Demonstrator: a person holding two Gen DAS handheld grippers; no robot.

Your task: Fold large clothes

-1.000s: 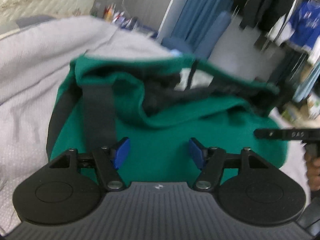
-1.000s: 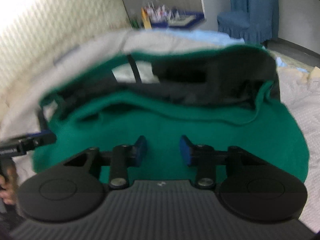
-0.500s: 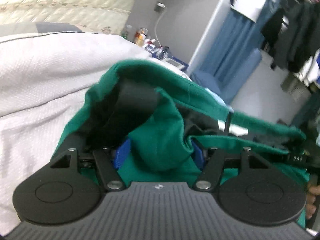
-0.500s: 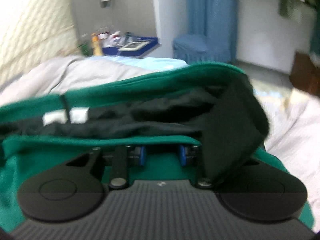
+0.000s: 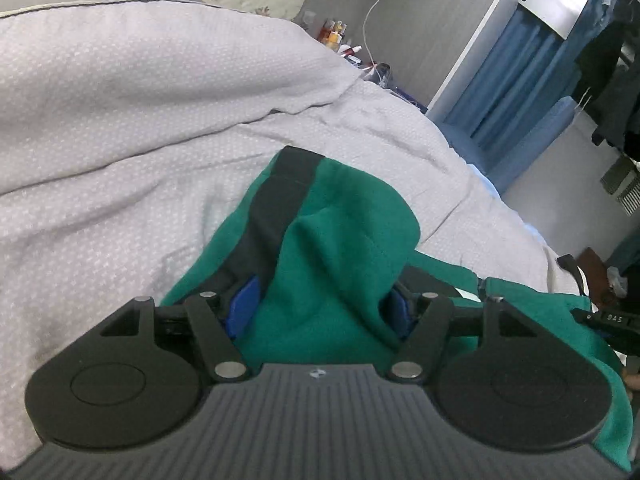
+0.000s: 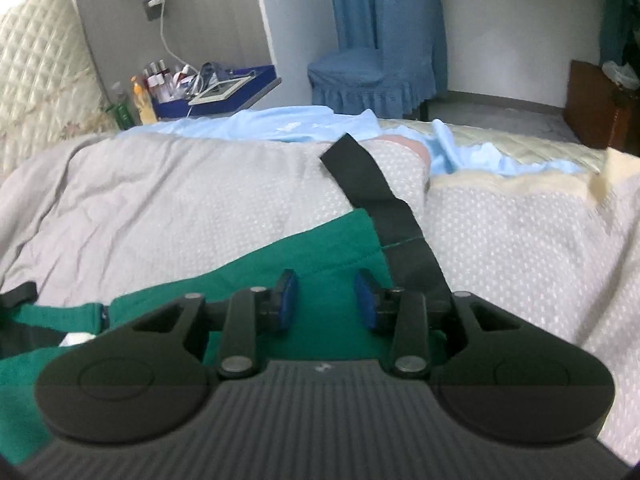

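Bed covered by a pale grey, white-dotted quilted coverlet [image 5: 168, 128], filling most of both views; it rises in a broad mound toward 11 o'clock in the left wrist view.

Green fleece garment with black side stripes [image 5: 344, 248] lies on the coverlet, at 6 o'clock in both views, directly ahead of each gripper. In the left wrist view a bunched fold of green cloth stands up between the fingers, a black stripe [image 5: 276, 208] running from it toward 12 o'clock. In the right wrist view the garment [image 6: 320, 248] lies flatter, its edge slanting from 9 o'clock up toward centre; a black strap-like strip [image 6: 372, 188] extends off it toward 12 o'clock onto the coverlet.

Light blue crumpled sheet [image 6: 304, 124] at 12 o'clock, beyond the coverlet. Blue skirted chair [image 6: 368, 80] behind it, at 12 to 1 o'clock. Cream quilted headboard [image 6: 36, 72] at 10 o'clock. Small blue tray table with bottles [image 6: 224, 88] at 11 o'clock.

Left gripper [image 5: 320, 308]: blue pads spread wide, the green fold bulging between them and pressing against both; a firm pinch cannot be told.

Right gripper [image 6: 326, 300]: blue pads apart, a clear gap between them, green cloth showing through underneath, nothing pinched.
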